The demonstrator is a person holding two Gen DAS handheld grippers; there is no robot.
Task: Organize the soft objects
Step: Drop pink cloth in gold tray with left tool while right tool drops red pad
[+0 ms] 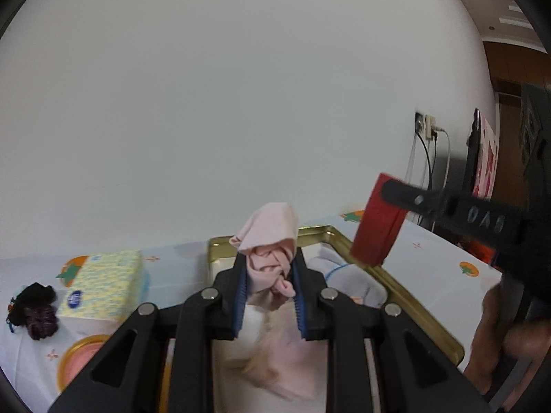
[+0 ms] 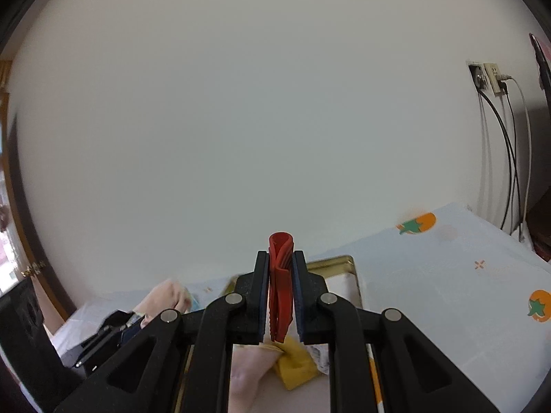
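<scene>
My left gripper is shut on a bunched pink cloth and holds it above a gold-rimmed tray. In the tray lie a grey-blue soft item and more pink fabric. My right gripper is shut on a folded red cloth, above the same tray. A yellow cloth and pink fabric lie below it. The right gripper with its red cloth shows at the right of the left wrist view, over the tray's edge.
A yellow tissue pack and a dark purple-black bundle lie left of the tray on the fruit-print tablecloth. A round orange-rimmed dish sits near the front left. A wall socket with cables is at the right.
</scene>
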